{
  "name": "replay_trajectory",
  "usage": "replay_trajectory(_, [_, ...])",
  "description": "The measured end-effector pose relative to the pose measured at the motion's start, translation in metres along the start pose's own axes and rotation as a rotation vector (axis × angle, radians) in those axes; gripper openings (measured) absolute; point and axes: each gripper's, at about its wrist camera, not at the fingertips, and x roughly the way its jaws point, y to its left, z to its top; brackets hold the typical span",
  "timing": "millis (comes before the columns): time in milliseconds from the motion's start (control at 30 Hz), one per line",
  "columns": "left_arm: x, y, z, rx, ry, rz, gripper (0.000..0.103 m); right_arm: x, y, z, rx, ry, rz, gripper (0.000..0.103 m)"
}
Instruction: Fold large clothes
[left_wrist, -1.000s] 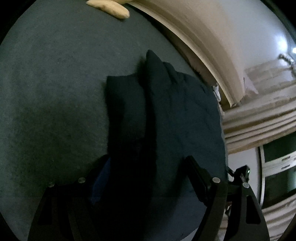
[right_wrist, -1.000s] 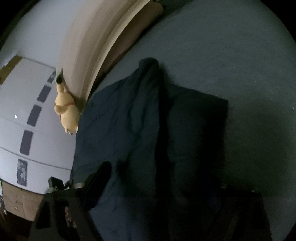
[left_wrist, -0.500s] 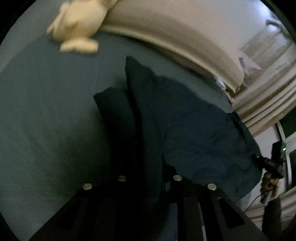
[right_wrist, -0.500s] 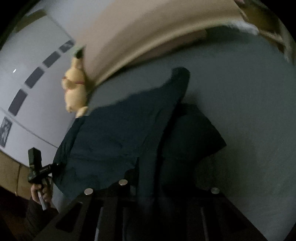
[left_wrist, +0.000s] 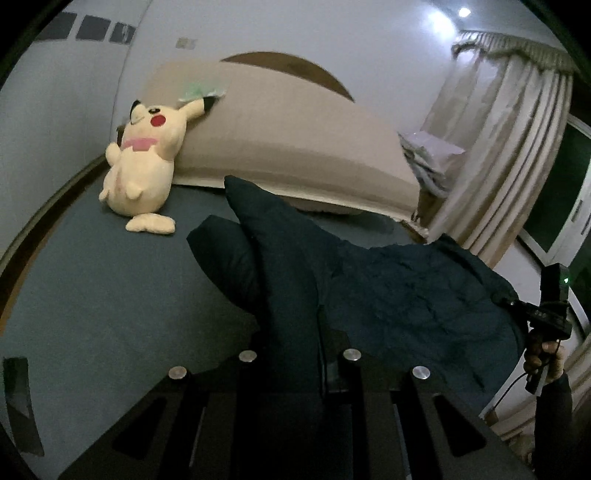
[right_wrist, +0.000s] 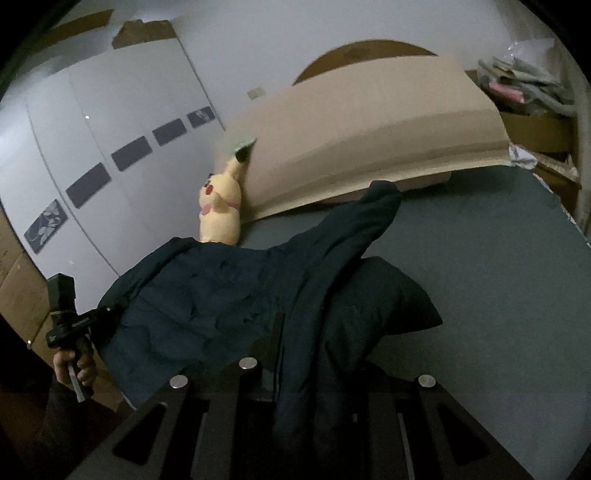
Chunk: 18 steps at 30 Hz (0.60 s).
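**Both tools clamped on the garment**

The dark navy garment hangs lifted over the bed. Left tool pinches 1 bunched edge, right tool grips another. The yellow plush toy leans against the beige headboard.

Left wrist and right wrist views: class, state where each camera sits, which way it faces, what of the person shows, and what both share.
Left wrist: rides the left tongs, facing the headboard over the bed; right hand shows at right.
Right wrist: rides the right tongs, facing likewise; left hand shows at left.
Shared: dark garment clamped by both tongs, yellow plush.
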Motion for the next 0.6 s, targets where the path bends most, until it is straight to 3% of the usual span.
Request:
replay_trajectory(200, [-0.004,0.015,-0.051,-0.018,0.007,-0.002,0.015,-0.003,-0.007,-0.057,0.023,0.003,0.001,0.017])
replay_trajectory(300, [0.023,0.037,-0.095,-0.065,0.053,0.009,0.016,0.022,-0.038,-0.104,0.111,0.041,0.011,0.018])
replay_trajectory(367, [0.062,0.064,-0.139,-0.128,0.144,0.058,0.025,0.054,-0.062,-0.141,0.160,0.112,-0.028,0.022])
replay_trajectory(400, [0.081,0.078,-0.157,-0.155,0.214,0.112,0.028,0.076,-0.081,-0.164,0.221,0.188,-0.068,0.029])
replay_trajectory(433, [0.088,0.087,-0.169,-0.190,0.242,0.114,0.042,0.092,-0.096,-0.185,0.279,0.248,-0.106,0.056])
replay_trajectory(467, [0.084,0.097,-0.179,-0.241,0.210,0.094,0.047,0.095,-0.107,-0.200,0.330,0.239,-0.115,0.069])
replay_trajectory(533, [0.068,0.100,-0.173,-0.255,0.187,0.115,0.048,0.080,-0.114,-0.207,0.384,0.177,-0.130,0.078])
replay_trajectory(600, [0.047,0.100,-0.155,-0.229,0.143,0.165,0.049,0.059,-0.118,-0.203,0.396,0.139,-0.220,0.084])
